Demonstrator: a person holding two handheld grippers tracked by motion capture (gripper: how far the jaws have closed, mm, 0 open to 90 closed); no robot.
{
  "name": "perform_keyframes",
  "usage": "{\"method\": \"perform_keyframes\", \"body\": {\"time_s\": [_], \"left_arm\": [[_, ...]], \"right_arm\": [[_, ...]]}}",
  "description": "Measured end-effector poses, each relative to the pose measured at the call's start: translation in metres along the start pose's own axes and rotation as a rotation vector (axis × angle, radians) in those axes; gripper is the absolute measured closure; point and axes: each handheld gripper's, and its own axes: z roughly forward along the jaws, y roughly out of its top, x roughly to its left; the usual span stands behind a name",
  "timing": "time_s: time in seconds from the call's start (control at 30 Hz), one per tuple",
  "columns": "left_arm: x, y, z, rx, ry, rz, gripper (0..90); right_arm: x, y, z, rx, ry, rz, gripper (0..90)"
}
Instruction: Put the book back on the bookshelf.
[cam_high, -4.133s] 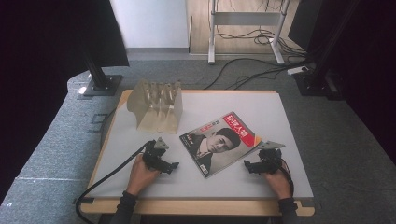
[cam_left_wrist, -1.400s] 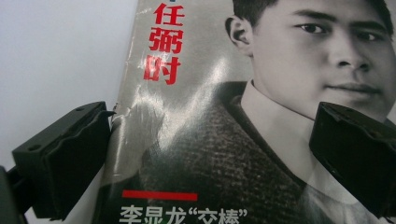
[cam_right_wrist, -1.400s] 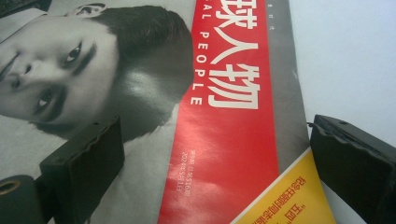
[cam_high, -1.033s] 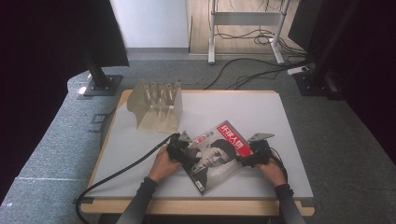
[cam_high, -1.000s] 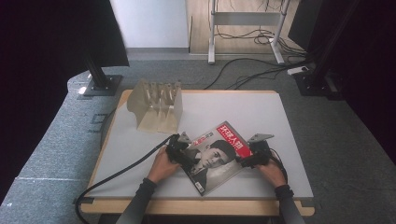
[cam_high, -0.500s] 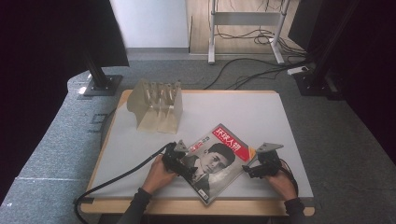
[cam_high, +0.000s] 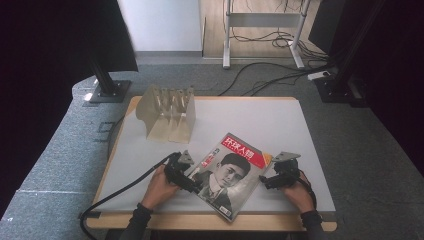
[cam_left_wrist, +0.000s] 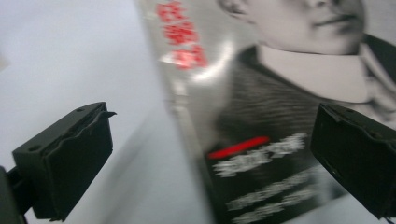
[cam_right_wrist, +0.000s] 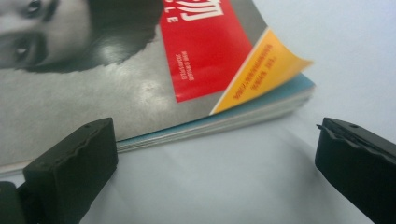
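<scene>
Here, a folded beige rack (cam_high: 167, 113) stands at the far left of the counter (cam_high: 280, 120), well apart from the magazine (cam_high: 231, 172), with nothing lying between the magazine and either tool. The magazine lies flat, cover up, near the front edge of the counter, turned on a slant: its long axis runs from the near side toward the far right, with the red title block at the far end. The left tool (cam_high: 186, 176) sits at the magazine's left edge, jaws spread wide, one over the bare counter and one over the cover, gripping nothing. The right tool (cam_high: 272, 178) rests just beside the curled right corner, jaws likewise wide apart and holding nothing.
</scene>
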Motion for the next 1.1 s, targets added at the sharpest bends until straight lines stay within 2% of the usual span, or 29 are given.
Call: {"method": "perform_keyframes", "body": {"time_s": [0.03, 0.17, 0.23, 0.27, 0.3, 0.33, 0.43, 0.47, 0.57, 0.63, 0.73, 0.83, 0.9, 0.93, 1.1], "left_arm": [[0.0, 0.0, 0.0, 0.0, 0.0, 0.0, 0.0], [0.022, -0.006, -0.006, 0.012, 0.073, -0.031, 0.0], [0.026, -0.008, -0.005, 0.014, 0.083, -0.039, 0.0], [0.035, -0.012, -0.004, 0.022, 0.106, -0.057, 0.0], [0.035, -0.012, -0.004, 0.022, 0.106, -0.057, 0.0], [0.043, -0.015, -0.003, 0.029, 0.131, -0.078, 0.0], [0.05, -0.018, 0.001, 0.033, 0.15, -0.096, 0.0], [0.053, -0.018, 0.002, 0.02, 0.137, -0.113, 0.0], [0.052, -0.017, 0.006, 0.005, 0.126, -0.114, 0.0], [0.049, -0.016, 0.009, -0.004, 0.092, -0.115, 0.0], [0.041, -0.015, 0.009, -0.008, 0.104, -0.099, 0.0], [0.037, -0.015, 0.008, -0.001, 0.092, -0.092, 0.0], [0.028, -0.016, 0.008, 0.003, 0.076, -0.083, 0.0], [0.028, -0.016, 0.008, 0.003, 0.076, -0.083, 0.0], [0.005, -0.015, 0.008, 0.007, 0.036, -0.044, 0.0]], "right_arm": [[0.0, 0.0, 0.0, 0.0, 0.0, 0.0, 0.0], [-0.005, 0.01, 0.009, -0.001, -0.028, 0.015, 0.0], [-0.006, 0.012, 0.011, -0.001, -0.034, 0.017, 0.0], [-0.008, 0.017, 0.015, 0.005, -0.046, 0.016, 0.0], [-0.008, 0.017, 0.015, 0.005, -0.046, 0.016, 0.0], [-0.009, 0.022, 0.019, 0.008, -0.053, 0.016, 0.0], [-0.011, 0.026, 0.023, 0.01, -0.056, 0.018, 0.0], [-0.014, 0.031, 0.028, 0.009, -0.056, 0.027, 0.0], [-0.017, 0.037, 0.034, 0.007, -0.061, 0.033, 0.0], [-0.019, 0.041, 0.038, 0.01, -0.059, 0.041, 0.0], [-0.021, 0.047, 0.043, 0.016, -0.057, 0.046, 0.0], [-0.023, 0.05, 0.047, 0.015, -0.062, 0.05, 0.0], [-0.026, 0.056, 0.052, 0.013, -0.069, 0.059, 0.0], [-0.028, 0.057, 0.054, 0.01, -0.071, 0.06, 0.0], [-0.032, 0.068, 0.062, 0.011, -0.083, 0.063, 2.5]]}}
